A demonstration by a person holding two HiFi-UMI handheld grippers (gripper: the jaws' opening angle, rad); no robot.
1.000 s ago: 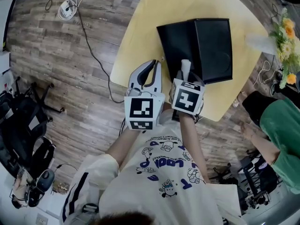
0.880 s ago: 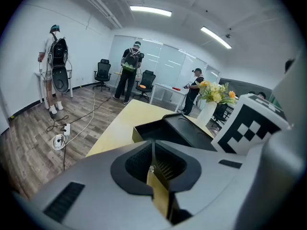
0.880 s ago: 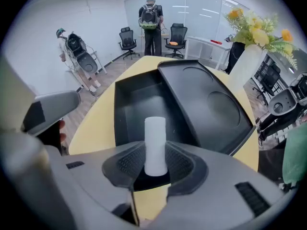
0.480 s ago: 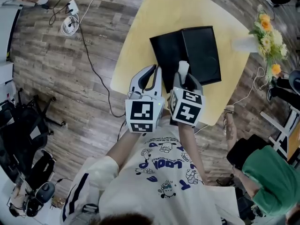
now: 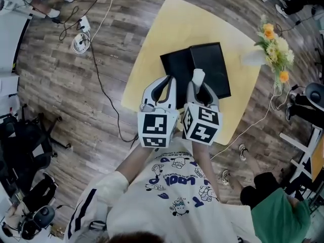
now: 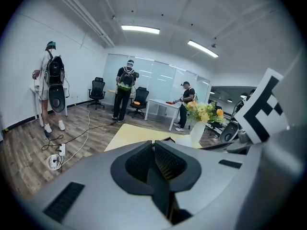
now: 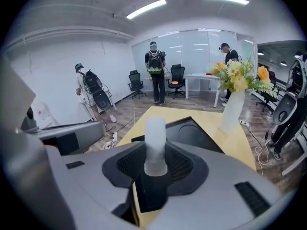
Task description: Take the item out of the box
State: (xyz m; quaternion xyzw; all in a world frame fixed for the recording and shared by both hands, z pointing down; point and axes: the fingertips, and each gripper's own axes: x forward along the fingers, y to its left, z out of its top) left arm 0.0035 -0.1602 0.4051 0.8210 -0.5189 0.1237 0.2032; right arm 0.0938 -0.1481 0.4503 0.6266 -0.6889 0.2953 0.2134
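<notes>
A black box (image 5: 210, 67) lies open on the yellow table (image 5: 167, 24), its two halves side by side. My right gripper (image 5: 199, 83) is held above the box's near edge, shut on a white, frosted cylinder (image 5: 198, 76) that stands upright between its pads. The right gripper view shows that cylinder (image 7: 155, 145) clamped by the right gripper (image 7: 155, 164), with the open box (image 7: 194, 134) beyond it. My left gripper (image 5: 169, 82) hovers just left of the right one. Its jaws (image 6: 154, 161) are shut with nothing between them.
A white vase of yellow and orange flowers (image 5: 271, 43) stands at the table's right corner. Cables and a power strip (image 5: 81, 38) lie on the wooden floor to the left. A person in green (image 5: 283, 219) is at lower right. Several people and office chairs stand farther back.
The table and box now look smaller and farther off, as both grippers and the view have risen. The white cylinder stays in the right gripper. The person in green has moved toward the lower right.
</notes>
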